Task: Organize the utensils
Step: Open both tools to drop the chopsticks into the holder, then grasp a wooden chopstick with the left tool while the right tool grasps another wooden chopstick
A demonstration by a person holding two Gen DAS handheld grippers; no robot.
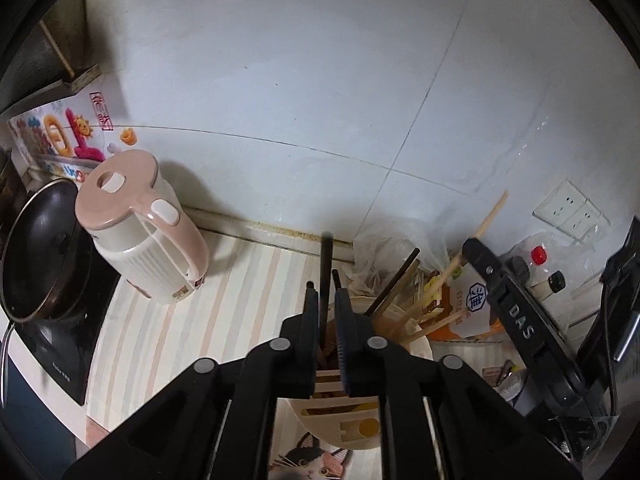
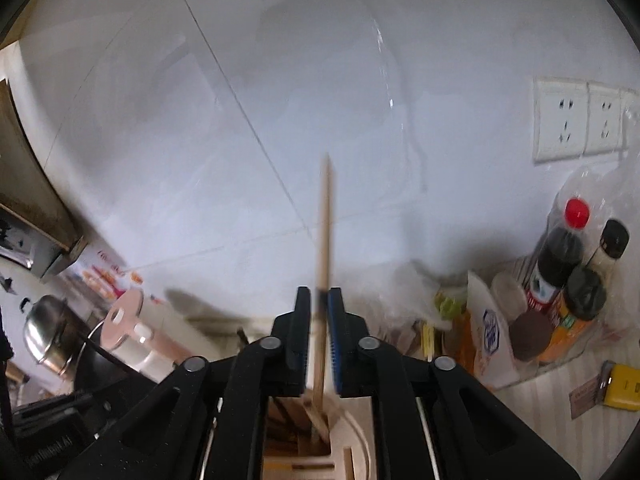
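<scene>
Two tools hang over one cream utensil holder (image 1: 352, 412) at the bottom centre of both wrist views, each with a single chopstick between slightly parted jaws. The left tool (image 1: 329, 300) brackets a black chopstick (image 1: 326, 264) whose lower end already sits in the holder; a sliver of gap shows on either side, so the pads do not appear to press it. The right tool (image 2: 319, 300) likewise flanks a pale wooden chopstick (image 2: 324, 220), its foot down in a slot of the holder, the jaws just clear of the shaft. Other chopsticks (image 1: 404, 284) lean out of the holder toward the right of the left view, close to the other tool's black body. Judged from here, the risk lies in the withdrawal: a pad dragging a loose stick could lift it back out or tip it onto the striped table (image 1: 168, 320). Both tools crowd one small holder, so a careless pull might also nudge it, or knock the leaning sticks toward the bottles (image 2: 560, 256) at right.
</scene>
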